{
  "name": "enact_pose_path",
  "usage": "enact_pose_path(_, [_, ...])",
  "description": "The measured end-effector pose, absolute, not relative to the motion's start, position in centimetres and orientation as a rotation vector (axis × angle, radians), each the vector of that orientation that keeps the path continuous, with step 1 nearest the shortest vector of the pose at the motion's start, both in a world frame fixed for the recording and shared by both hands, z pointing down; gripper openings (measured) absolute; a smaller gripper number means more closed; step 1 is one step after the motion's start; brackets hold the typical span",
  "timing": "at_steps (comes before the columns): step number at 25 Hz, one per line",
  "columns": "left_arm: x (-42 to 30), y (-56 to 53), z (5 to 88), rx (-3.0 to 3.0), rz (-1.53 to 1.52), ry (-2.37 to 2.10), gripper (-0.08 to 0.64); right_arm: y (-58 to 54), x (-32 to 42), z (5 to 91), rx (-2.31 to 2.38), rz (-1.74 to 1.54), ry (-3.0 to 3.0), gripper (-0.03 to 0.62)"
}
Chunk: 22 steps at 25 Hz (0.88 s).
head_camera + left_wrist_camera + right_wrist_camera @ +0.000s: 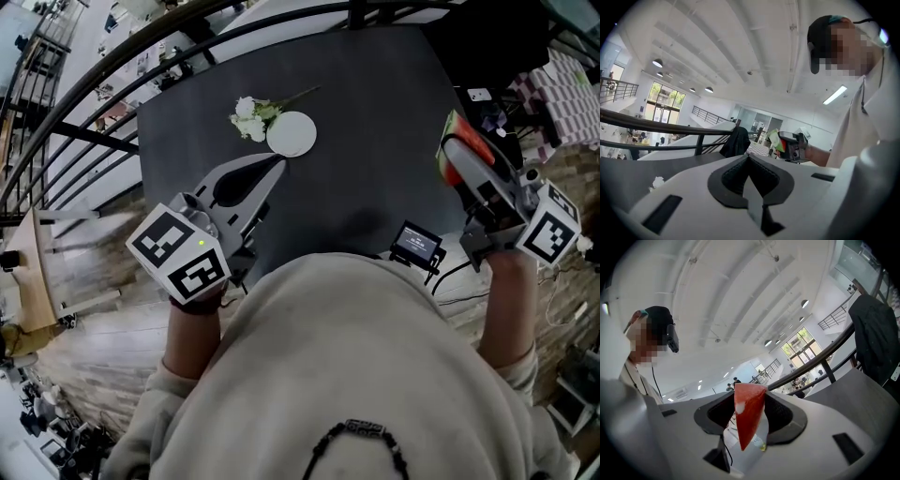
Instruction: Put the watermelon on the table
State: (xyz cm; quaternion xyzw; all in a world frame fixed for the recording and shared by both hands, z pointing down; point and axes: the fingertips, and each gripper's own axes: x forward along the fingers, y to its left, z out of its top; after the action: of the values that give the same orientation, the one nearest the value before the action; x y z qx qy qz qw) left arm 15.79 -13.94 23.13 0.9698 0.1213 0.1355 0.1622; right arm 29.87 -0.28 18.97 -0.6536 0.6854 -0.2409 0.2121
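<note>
While the watermelon (pixel 749 414), a red wedge with a green rind, is sitting pinched between the pads of the right tongs (pixel 461 157), it is hanging in the air at the right of the head view, by the right edge of the dark surface (pixel 375 103) and not yet resting on it. The tongs are clenching it by its flat sides, probably so that the slice is not slipping while being carried. The left tongs (pixel 270 176) are pressing together on nothing at the lower left, pointing toward a white disc (pixel 292 133) and a sprig of white flowers (pixel 249 119) lying toward the top of the surface. A black railing (pixel 84 89) is curving around the surface's upper left, and a bright hall with ceiling lights is showing beyond it.
</note>
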Motion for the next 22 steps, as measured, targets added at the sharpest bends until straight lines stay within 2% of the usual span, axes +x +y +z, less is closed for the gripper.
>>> enact_pose_path(6, [15.9,-14.6,23.3,2.744,0.386,0.333,0.002,-1.6,30.5,18.5,-1.814,-0.676,1.931,0.207])
enact_pose_path(22, [10.5,-20.8,25.7,2.711,0.433,0.047,0.002,-11.7,28.5,20.4,-1.662,-0.822,2.121,0.207])
